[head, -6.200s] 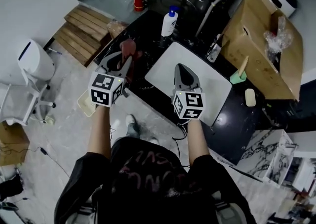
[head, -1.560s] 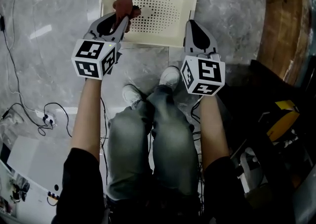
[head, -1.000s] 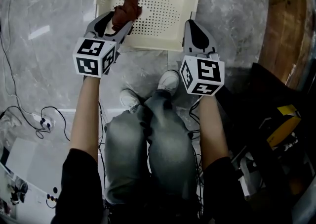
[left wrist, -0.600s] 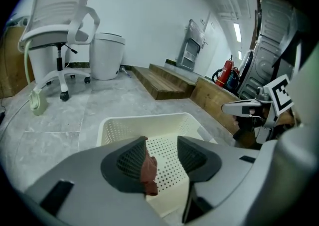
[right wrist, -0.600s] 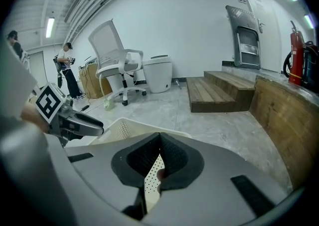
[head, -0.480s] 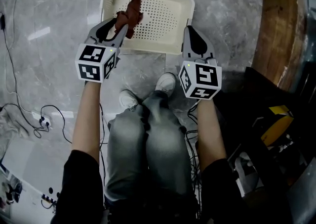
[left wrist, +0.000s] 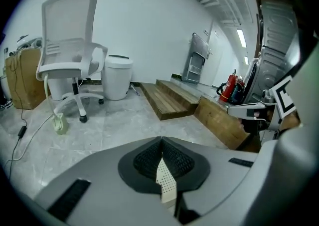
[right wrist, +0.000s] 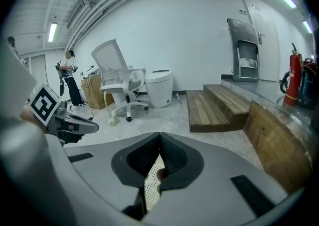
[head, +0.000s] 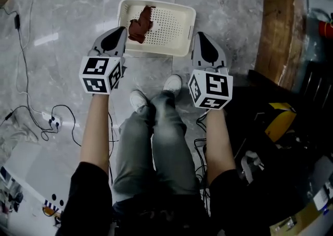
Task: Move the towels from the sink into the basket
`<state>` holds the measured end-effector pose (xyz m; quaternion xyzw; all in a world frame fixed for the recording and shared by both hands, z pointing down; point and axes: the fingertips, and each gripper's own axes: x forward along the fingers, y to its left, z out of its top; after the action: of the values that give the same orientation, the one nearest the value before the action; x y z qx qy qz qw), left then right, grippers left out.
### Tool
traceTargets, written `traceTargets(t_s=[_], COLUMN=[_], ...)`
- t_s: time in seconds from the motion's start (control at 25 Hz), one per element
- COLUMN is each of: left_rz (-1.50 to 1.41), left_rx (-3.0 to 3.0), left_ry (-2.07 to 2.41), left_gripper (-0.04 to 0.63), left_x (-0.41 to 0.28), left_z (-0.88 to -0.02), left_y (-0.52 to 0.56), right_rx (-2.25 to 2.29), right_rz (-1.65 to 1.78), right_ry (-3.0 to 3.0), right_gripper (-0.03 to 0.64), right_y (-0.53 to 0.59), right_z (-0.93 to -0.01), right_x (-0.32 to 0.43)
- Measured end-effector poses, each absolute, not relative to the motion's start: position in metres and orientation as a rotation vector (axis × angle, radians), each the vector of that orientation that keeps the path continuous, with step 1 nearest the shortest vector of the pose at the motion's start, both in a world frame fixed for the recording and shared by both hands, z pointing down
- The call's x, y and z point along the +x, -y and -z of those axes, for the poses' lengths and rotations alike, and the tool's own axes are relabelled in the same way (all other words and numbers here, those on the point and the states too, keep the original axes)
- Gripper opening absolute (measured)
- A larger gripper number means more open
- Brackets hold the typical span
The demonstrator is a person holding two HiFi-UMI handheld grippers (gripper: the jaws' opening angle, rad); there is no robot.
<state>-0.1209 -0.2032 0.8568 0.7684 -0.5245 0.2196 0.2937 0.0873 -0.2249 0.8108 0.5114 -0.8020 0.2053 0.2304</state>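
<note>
A cream perforated basket [head: 169, 24] stands on the marble floor ahead of my feet. One brown-red towel [head: 140, 23] lies crumpled in its left half. My left gripper [head: 117, 33] hovers just before the basket's near left corner, shut, with nothing between its jaws. Level with the basket's near right corner is my right gripper [head: 201, 38], also shut and empty. In the left gripper view the jaws of the left gripper [left wrist: 161, 141] meet, with a strip of basket [left wrist: 167, 186] below them. The right gripper view shows the right gripper [right wrist: 160, 136] with its jaws together over the basket [right wrist: 151, 186]. No sink is in view.
My legs and shoes [head: 156, 99] are just behind the basket. Cables [head: 36, 118] run over the floor at left. A wooden platform [head: 276, 21] lies at right. Farther off are an office chair [left wrist: 70, 60], a white bin [left wrist: 118, 76], wooden steps [left wrist: 172, 98] and a fire extinguisher [left wrist: 233, 88].
The left gripper has let go of the towel, which now lies in the basket, and its jaws have come together. Both grippers have drawn back from the basket.
</note>
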Motion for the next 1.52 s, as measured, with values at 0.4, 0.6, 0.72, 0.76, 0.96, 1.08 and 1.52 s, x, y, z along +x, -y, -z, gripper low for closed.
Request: traceTargets(t_s=[0.4, 0.6, 0.72, 0.76, 0.96, 1.08, 1.52], left_rz=[-0.521, -0.48, -0.453, -0.448, -0.392, -0.357, -0.286], left_rx=[2.115, 2.148, 2.18, 2.198, 2.273, 2.296, 2.354], left_ry=[1.443, 1.467, 1.486, 1.498, 1.567, 1.587, 1.663], left_gripper=[0.015, 0.015, 0.015, 0.015, 0.015, 0.015, 0.015], left_x=[-0.12, -0.125, -0.126, -0.127, -0.132, -0.136, -0.15], left_z=[-0.698, -0.617, -0.566, -0.548, -0.459, -0.418, -0.304], left_y=[0.204, 0.206, 0.207, 0.208, 0.211, 0.208, 0.179], right_rx=[1.467, 1.515, 1.543, 1.554, 1.603, 1.626, 1.664], right_rz=[-0.519, -0.499, -0.468, -0.453, -0.394, -0.369, -0.271], right_ry=[2.244, 2.258, 2.273, 2.279, 2.303, 2.317, 2.359], right_gripper=[0.015, 0.015, 0.015, 0.015, 0.015, 0.015, 0.014], right_y=[0.227, 0.23, 0.23, 0.231, 0.231, 0.225, 0.192], right_z=[-0.661, -0.58, -0.531, -0.515, -0.441, -0.404, -0.293], right_x=[0.082, 0.078, 0.078, 0.077, 0.076, 0.076, 0.078])
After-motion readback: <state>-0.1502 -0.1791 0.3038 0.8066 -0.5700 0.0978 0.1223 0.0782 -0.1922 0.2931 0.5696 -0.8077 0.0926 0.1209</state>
